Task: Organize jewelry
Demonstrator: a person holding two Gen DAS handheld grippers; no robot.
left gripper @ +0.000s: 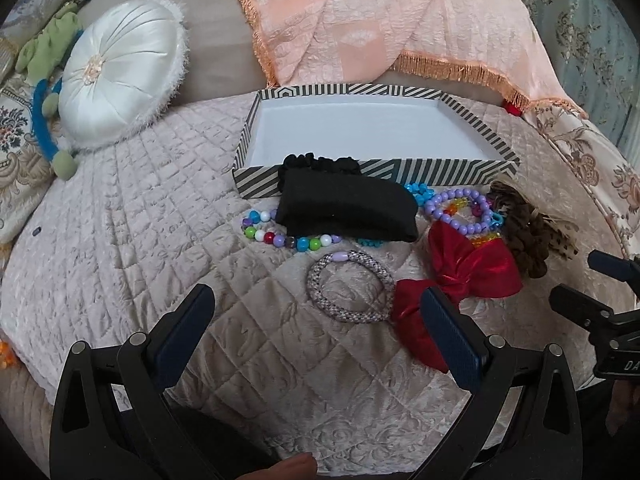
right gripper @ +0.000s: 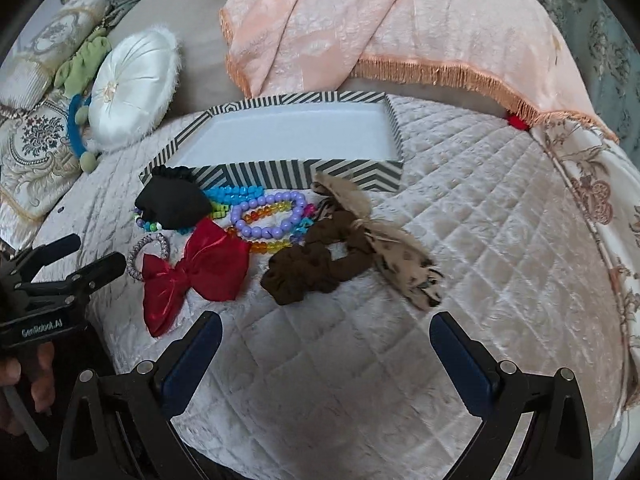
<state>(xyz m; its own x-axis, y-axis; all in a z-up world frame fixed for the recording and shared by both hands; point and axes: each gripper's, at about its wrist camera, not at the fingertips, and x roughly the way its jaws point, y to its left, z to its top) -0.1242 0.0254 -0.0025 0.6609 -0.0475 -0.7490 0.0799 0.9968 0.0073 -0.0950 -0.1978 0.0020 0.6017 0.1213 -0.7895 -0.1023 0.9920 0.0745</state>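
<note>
Left gripper (left gripper: pixel 316 312) spread and empty, near the woven bracelet (left gripper: pixel 350 286); right gripper (right gripper: pixel 326 338) likewise spread, short of the brown scrunchie (right gripper: pixel 316 266). Jewelry lies heaped on the quilt (left gripper: pixel 120 220) before the empty striped box (left gripper: pixel 360 128). Risk: overlapping bead strands (right gripper: pixel 266 216) and the red bow (right gripper: pixel 196 272) may snag, dragging neighbours along.

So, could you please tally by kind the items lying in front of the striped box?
Beaded strands: at least 4, overlapping
Woven bangle: 1
Scrunchies: 2, black and brown
Red bow: 1
Black pouch: 1
Leopard-print fabric piece: 1
Total: at least 10
</note>
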